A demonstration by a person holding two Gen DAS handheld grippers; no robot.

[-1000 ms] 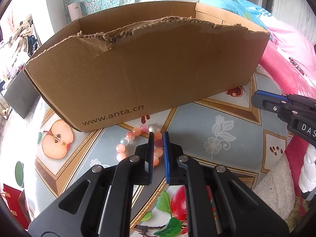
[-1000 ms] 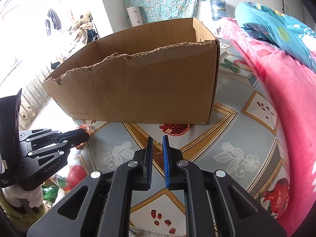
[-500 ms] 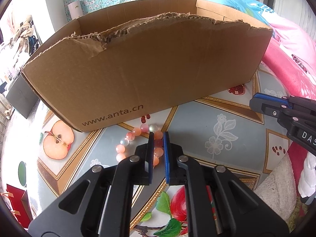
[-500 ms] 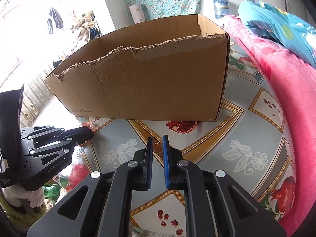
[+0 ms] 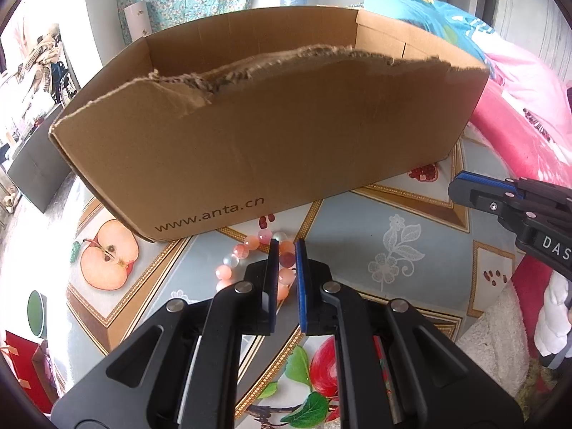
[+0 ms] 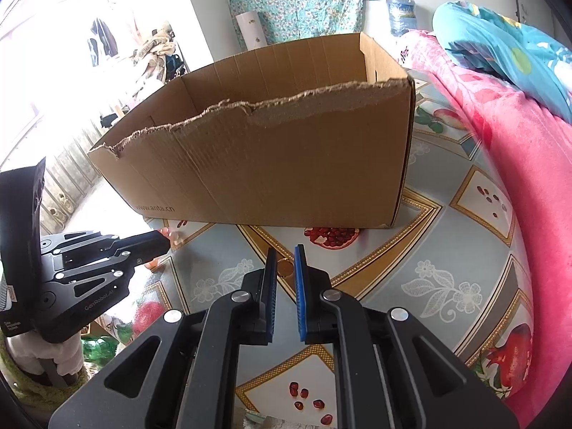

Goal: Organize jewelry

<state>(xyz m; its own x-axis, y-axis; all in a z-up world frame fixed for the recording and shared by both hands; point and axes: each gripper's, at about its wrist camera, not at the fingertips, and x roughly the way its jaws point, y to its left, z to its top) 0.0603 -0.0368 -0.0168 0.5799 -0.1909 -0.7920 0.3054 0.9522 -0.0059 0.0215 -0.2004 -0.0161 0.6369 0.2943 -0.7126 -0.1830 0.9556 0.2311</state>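
A bracelet of pink, orange and clear beads (image 5: pixel 246 245) lies in a ring on the patterned tablecloth, just in front of the brown cardboard box (image 5: pixel 271 143). My left gripper (image 5: pixel 286 245) hovers right over the ring's near side. Its jaws are shut to a thin slit, and beads show through the slit. The near beads are hidden behind its fingers. My right gripper (image 6: pixel 285 252) is shut with nothing in it, over bare tablecloth to the right of the bracelet. In the right wrist view the beads (image 6: pixel 173 237) peek out beside the left gripper's tip (image 6: pixel 162 241).
The open box (image 6: pixel 286 164) has a torn front rim and fills the back of the table (image 5: pixel 375 221). A pink blanket (image 6: pixel 518 164) rises along the right edge. A green round object (image 5: pixel 35 312) and a red box (image 5: pixel 21 364) sit at the far left.
Both views have shifted only slightly, with the box a touch nearer. Both grippers stay shut and the bracelet lies where it was.
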